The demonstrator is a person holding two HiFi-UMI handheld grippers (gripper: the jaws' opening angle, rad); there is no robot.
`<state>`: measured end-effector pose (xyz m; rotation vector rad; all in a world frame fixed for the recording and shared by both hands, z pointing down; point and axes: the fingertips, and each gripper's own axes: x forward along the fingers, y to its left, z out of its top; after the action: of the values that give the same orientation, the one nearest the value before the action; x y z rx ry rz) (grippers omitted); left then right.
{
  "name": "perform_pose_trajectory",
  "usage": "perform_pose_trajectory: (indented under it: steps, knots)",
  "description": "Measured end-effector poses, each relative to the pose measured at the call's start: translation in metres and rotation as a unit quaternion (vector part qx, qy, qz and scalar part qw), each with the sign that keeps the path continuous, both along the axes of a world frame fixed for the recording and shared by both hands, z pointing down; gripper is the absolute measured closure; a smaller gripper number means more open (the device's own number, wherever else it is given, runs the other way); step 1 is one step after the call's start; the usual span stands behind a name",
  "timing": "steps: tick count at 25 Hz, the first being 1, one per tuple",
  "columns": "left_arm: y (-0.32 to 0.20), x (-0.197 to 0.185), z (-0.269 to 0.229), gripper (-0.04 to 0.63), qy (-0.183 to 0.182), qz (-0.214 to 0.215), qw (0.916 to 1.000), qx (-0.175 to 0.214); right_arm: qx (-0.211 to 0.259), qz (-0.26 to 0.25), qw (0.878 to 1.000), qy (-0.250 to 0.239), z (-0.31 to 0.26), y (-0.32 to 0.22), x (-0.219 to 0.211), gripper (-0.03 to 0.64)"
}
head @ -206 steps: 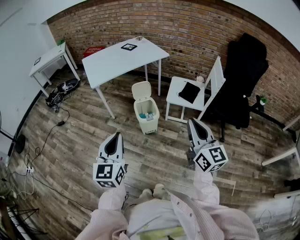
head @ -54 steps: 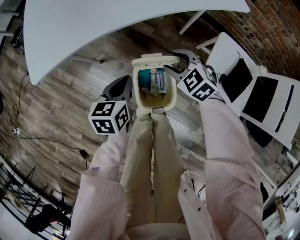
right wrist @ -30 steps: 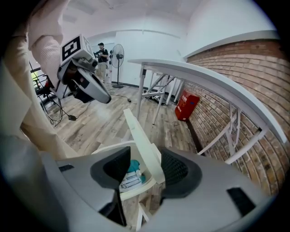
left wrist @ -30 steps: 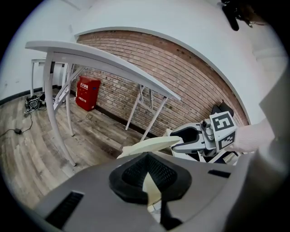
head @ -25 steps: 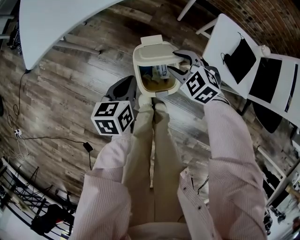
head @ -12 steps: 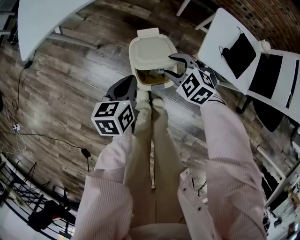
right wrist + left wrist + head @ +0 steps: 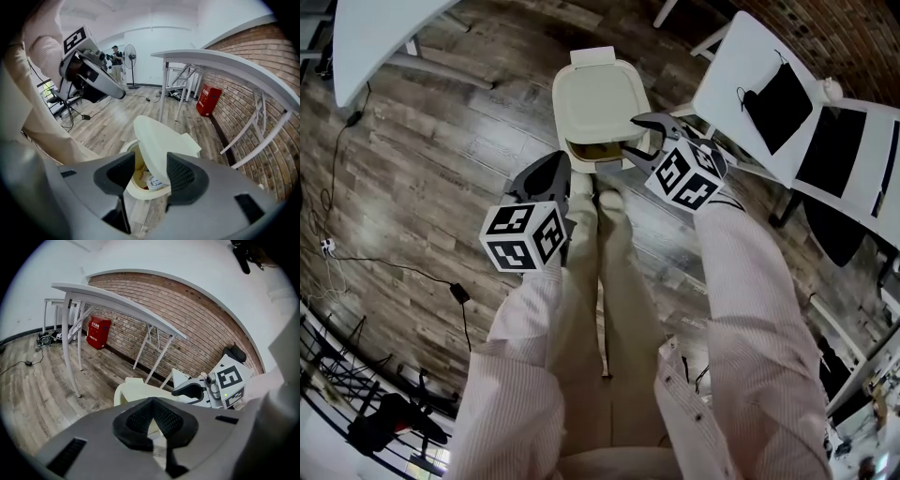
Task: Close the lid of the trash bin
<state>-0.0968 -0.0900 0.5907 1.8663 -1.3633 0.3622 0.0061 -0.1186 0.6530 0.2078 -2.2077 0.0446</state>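
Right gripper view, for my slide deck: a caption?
Open right gripper straddling the half-closed lid of a cream trash bin.

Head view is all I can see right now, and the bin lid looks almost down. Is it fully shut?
Observer: No. In the right gripper view the lid sits tilted, its front edge raised off the bin rim, with trash showing underneath.
Operator: Is the right gripper clamping the lid?
Observer: No. The right gripper has its jaws apart. The lid's edge shows between them, unclamped.
Operator: And the left one?
Observer: The left gripper has its jaws together, holding nothing, beside the bin.
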Motion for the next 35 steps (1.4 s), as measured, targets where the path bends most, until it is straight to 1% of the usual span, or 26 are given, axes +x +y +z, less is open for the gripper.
perform_pose_trajectory:
  steps: [8,11,16,21,22,23,26,27,35]
  knots:
    - [0.005,-0.002,0.005,0.603,-0.007,-0.009,0.9999,-0.004,-0.041,0.004,0.999,-0.002,0.015,0.016,0.002,0.422]
    - [0.006,0.0,0.012,0.602,-0.007,-0.009,0.9999,-0.007,-0.059,0.011,0.998,-0.012,0.024,0.021,0.002,0.422]
    - [0.013,0.006,0.029,0.603,-0.003,0.006,0.9998,-0.019,-0.094,0.047,0.994,-0.035,0.038,0.028,0.001,0.422]
    - [0.016,0.01,0.042,0.603,-0.003,0.026,0.9993,-0.028,-0.136,0.102,0.983,-0.066,0.05,0.031,0.001,0.426]
    - [0.018,0.01,0.045,0.603,-0.003,0.029,0.9991,-0.03,-0.141,0.116,0.98,-0.072,0.053,0.031,0.001,0.434]
    - [0.019,0.009,0.048,0.602,-0.003,0.032,0.999,-0.032,-0.145,0.131,0.978,-0.076,0.056,0.029,0.002,0.458]
    - [0.02,0.008,0.056,0.602,-0.004,0.039,0.9986,-0.035,-0.135,0.166,0.973,-0.08,0.063,0.022,0.006,0.584]
    - [0.02,0.008,0.058,0.603,-0.004,0.041,0.9985,-0.036,-0.13,0.17,0.974,-0.077,0.067,0.021,0.007,0.605]
    - [0.014,0.008,0.079,0.603,-0.001,0.05,0.998,-0.038,-0.115,0.181,0.976,-0.046,0.094,0.026,0.007,0.612]
